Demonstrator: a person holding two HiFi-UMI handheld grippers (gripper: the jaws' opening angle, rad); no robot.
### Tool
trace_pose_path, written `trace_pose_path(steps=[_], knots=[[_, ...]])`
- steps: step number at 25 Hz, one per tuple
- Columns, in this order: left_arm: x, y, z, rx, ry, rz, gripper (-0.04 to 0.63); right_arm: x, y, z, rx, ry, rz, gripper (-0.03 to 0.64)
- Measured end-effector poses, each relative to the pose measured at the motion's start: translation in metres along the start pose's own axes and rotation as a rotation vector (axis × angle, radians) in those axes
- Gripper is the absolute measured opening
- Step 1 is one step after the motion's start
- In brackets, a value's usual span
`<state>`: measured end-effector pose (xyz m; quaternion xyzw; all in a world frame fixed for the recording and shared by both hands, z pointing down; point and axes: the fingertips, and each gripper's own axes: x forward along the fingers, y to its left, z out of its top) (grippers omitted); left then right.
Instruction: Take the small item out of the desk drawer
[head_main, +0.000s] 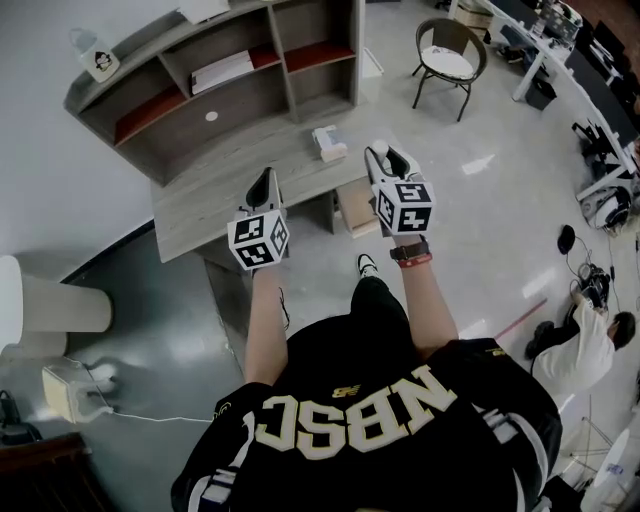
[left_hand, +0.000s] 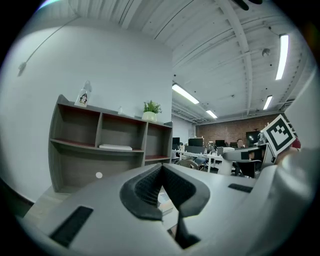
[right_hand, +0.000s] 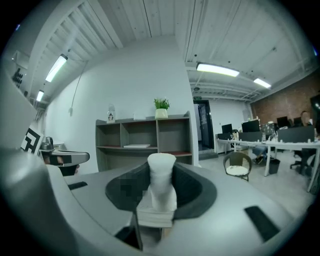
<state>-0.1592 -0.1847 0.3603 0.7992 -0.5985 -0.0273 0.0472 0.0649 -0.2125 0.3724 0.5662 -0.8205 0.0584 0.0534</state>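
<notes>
The right claw (head_main: 385, 153) is closed on a small white item (right_hand: 161, 186), a pale, rounded piece that stands upright between the two dark pads in the right gripper view, with its top rising just above the pad tips. The item is up in the air in front of the person, above the right end of the grey wooden tabletop (head_main: 230, 190) and well clear of it.

The left claw (head_main: 265, 176) is held beside the right one at about the same height. In the left gripper view its jaws meet at the tips with nothing between them.

Under the tabletop's front edge, below the right claw, a tan drawer (head_main: 353, 208) appears to stand pulled out; its inside cannot be made out.

A stack of books (head_main: 328, 143) lies on the tabletop near its right end, between the two claws as seen from the head view. A shelf unit (head_main: 200, 80) sits at the back of the tabletop, with a potted plant (right_hand: 161, 107) on its top board. On the floor beyond the desk stands a round chair (head_main: 450, 55).
</notes>
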Motion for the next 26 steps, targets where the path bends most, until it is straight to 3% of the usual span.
trace_pose_path(steps=[5,14,20,26], knots=[[-0.005,-0.009,0.024,0.019,-0.048,-0.003,0.012,-0.008,0.009,0.03,-0.033,-0.081,0.006,0.138],[-0.009,-0.016,0.04,0.042,-0.085,-0.007,0.012,-0.012,0.012,0.039,-0.04,-0.121,0.013,0.138],[0.002,-0.019,0.031,0.027,-0.074,-0.009,0.012,-0.005,0.007,0.033,-0.038,-0.105,0.024,0.138],[0.037,-0.016,-0.008,0.015,-0.009,-0.014,0.012,0.025,-0.012,0.007,-0.026,-0.048,0.022,0.138]])
